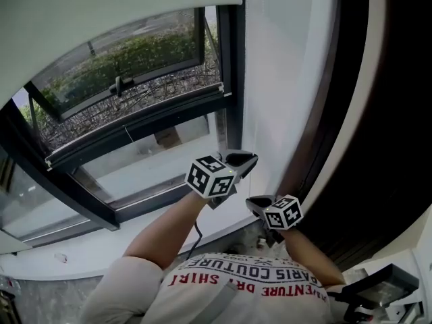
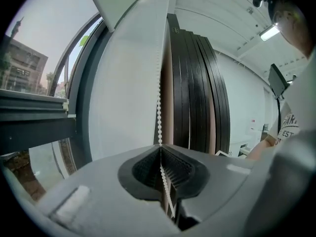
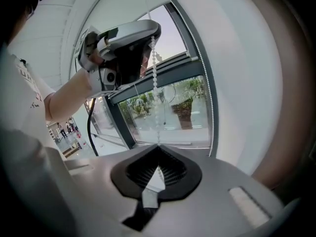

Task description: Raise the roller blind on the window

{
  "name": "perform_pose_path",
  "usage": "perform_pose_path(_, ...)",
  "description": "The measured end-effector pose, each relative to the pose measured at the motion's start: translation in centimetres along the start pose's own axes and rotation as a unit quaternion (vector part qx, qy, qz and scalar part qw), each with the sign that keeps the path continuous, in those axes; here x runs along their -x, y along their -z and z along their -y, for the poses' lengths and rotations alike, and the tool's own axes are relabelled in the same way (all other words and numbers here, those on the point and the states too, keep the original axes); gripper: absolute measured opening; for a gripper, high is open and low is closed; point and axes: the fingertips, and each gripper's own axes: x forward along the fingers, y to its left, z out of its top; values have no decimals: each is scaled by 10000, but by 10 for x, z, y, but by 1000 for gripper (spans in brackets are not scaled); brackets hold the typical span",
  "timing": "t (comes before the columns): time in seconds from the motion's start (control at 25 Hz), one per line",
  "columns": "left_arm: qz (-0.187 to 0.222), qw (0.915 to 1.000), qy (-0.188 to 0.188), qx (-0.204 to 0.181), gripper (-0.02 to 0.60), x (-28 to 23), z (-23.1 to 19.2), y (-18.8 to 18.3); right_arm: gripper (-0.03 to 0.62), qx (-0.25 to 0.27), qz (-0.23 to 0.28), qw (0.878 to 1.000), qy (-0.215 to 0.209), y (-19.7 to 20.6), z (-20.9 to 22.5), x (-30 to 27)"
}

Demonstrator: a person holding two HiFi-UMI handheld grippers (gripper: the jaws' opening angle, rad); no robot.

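Scene: A person stands at a window [image 1: 135, 123] with a gripper in each hand. The pale roller blind [image 1: 101, 9] hangs at the top and covers only the upper part of the glass.
Chain: The white bead chain [image 2: 159, 107] that works the blind runs down the white wall strip [image 1: 283, 79] just right of the window frame.
Left gripper: The left gripper [image 1: 241, 159] is the higher one, its jaws pressed together on the chain, with beads lying in the ribbed pads.
Right gripper: The right gripper [image 1: 255, 202], just below it, pinches the same strand, which runs taut between the two.
Second strand: What looks like the other strand [image 3: 209, 102] hangs free close to the frame.
Handling: The chain looks light, thin and limp, so it probably works only under a pull along its own line. The small smooth beads would likely slip through a loose pinch, and a sharp jerk could snap the cord or throw it off its wheel.
Where to hold: Best grip is probably across the strand with a bead seated in the ribs, taken high and drawn straight down, hand over hand.
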Motion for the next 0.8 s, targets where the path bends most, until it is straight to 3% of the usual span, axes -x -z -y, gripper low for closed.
perform_pose_path(0.32,99,9999,58,60,9,8,6,3,13,255,-191,9995,27,2,0,5)
perform_pose_path(0.48,133,9999,92,46,8,13,12,4,101,364,-97,9992,163,-15,8,23)
perform_pose_path(0.68,164,9998,112,5,8,19,20,6,115,590,436,9958,545,-75,27,72)
perform_pose_path(0.8,160,9997,146,-57,8,20,28,5,115,814,997,9904,497,-131,14,103)
